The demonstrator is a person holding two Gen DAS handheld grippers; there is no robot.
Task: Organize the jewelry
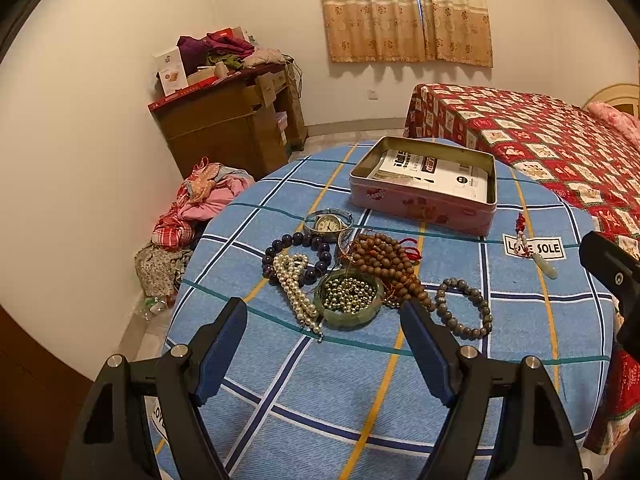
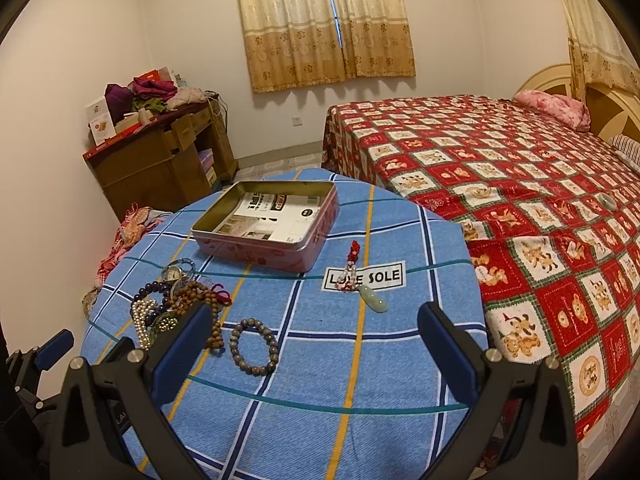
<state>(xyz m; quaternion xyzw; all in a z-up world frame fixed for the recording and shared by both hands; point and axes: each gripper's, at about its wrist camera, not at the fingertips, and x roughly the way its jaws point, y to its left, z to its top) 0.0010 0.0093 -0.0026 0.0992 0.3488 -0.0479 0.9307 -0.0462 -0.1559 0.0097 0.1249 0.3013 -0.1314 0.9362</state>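
Left gripper (image 1: 322, 322): fingers spread wide, holding nothing, hovering just short of the jewelry pile.
Jewelry pile, left of bench (image 1: 400, 400): pearl strand (image 1: 294, 284) draped over dark bead bracelet (image 1: 298, 258); wristwatch (image 1: 329, 224) behind them; green bangle (image 1: 350, 298) with small metallic beads inside it; brown wooden beads (image 1: 386, 260) heaped to its right, touching it.
Grey bead bracelet (image 1: 464, 307): lies alone just right of the pile, flat on the cloth.
Pink tin (image 1: 424, 200): open, no lid seen, at the far side of the bench; only printed paper inside, no jewelry.
Jade pendant (image 2: 374, 298): with red beaded cord, across the "LOVE SOLE" label, well apart from the pile.
Right gripper (image 2: 314, 326): fingers spread, empty, between the grey bracelet and pendant.
Step in hand: judged as the opening; nothing sorted into the tin yet.
Next move: likely a first pick. Isolated pieces suit a clean pinch; tangled strands risk dragging neighbours.
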